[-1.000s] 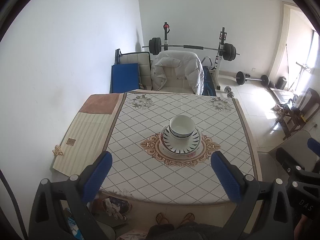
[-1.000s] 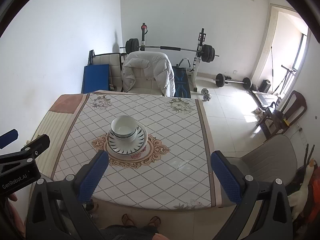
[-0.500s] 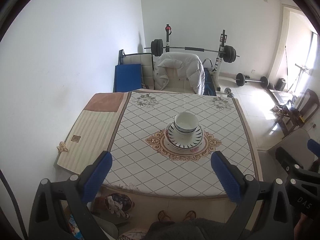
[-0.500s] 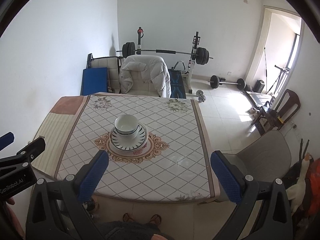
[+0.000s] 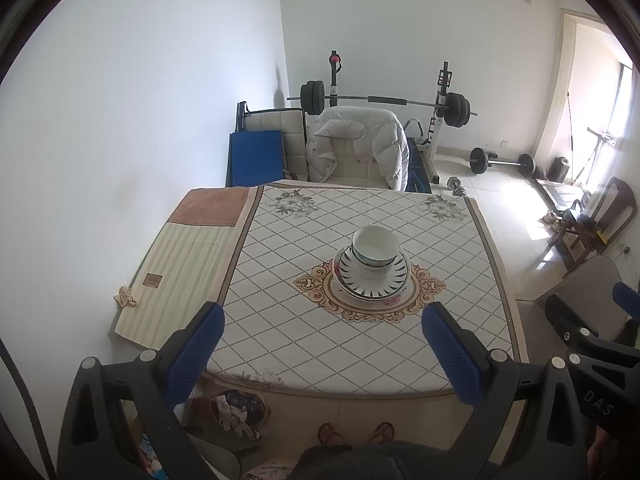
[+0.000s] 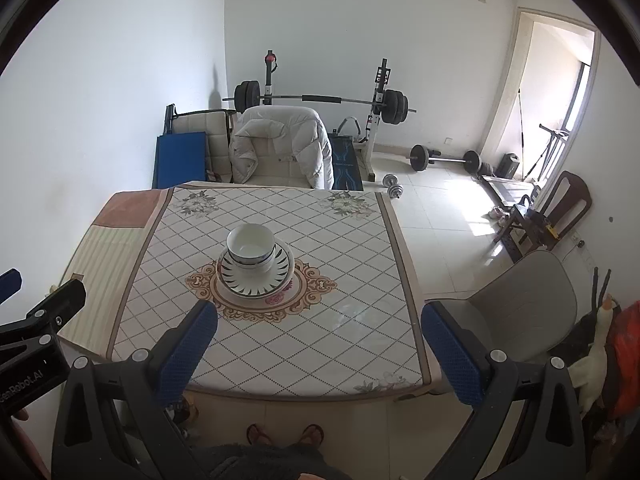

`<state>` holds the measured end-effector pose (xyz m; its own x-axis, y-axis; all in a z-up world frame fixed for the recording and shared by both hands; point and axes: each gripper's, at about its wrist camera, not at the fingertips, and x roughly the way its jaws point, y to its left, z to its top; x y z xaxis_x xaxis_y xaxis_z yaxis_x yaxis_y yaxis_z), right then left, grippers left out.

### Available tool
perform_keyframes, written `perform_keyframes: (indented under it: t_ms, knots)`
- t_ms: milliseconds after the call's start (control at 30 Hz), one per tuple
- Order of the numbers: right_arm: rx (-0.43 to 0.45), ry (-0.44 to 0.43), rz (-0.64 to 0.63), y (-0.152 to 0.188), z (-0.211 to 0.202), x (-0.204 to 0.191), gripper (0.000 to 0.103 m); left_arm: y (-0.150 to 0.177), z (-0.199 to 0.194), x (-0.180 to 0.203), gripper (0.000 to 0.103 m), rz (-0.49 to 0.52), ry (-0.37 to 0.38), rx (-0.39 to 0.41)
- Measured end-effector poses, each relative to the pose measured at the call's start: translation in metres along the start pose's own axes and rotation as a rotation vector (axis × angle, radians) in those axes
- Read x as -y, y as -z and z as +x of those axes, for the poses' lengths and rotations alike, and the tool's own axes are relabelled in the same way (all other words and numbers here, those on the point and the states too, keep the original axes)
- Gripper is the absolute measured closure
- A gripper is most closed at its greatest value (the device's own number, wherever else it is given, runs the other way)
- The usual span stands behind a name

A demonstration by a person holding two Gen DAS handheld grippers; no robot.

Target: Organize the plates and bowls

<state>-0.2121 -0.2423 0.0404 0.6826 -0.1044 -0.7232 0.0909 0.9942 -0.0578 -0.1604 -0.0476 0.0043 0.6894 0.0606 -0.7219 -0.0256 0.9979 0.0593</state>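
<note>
Ahead of both tongs, well apart from them, a bowl [image 5: 375, 249] sits nested on stacked plates [image 5: 374, 278] at the worktop [image 5: 320, 340] centre, apparently consolidated for stability. Left tongs [image 5: 322, 344] and right tongs [image 6: 318, 346] hover high above the near edge, wide and empty, angled downward.
</note>
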Motion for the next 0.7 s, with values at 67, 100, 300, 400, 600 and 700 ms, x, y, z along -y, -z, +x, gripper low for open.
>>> perform_keyframes:
  t_ms: [67,100,300,400,600,700]
  knots:
    - [0.001,0.002,0.001,-0.001,0.000,-0.002,0.000,-0.001,-0.001,-0.002,0.002,0.000,0.001,0.006]
    - [0.003,0.004,0.001,-0.001,-0.002,-0.003,0.000,-0.001,-0.001,-0.003,0.002,0.001,-0.002,0.008]
    - [0.007,0.008,0.002,-0.005,0.001,-0.008,0.000,-0.003,0.000,-0.008,0.002,0.012,0.004,0.013]
    - [0.004,0.009,0.002,-0.008,0.002,-0.011,0.000,-0.003,0.001,-0.011,0.002,0.013,0.006,0.013]
    - [0.003,0.018,0.003,-0.011,0.003,-0.017,0.000,-0.005,0.003,-0.015,0.002,0.015,0.010,0.006]
    - [0.001,0.023,0.006,-0.011,0.004,-0.019,0.000,-0.008,0.006,-0.015,0.002,0.022,0.012,0.005]
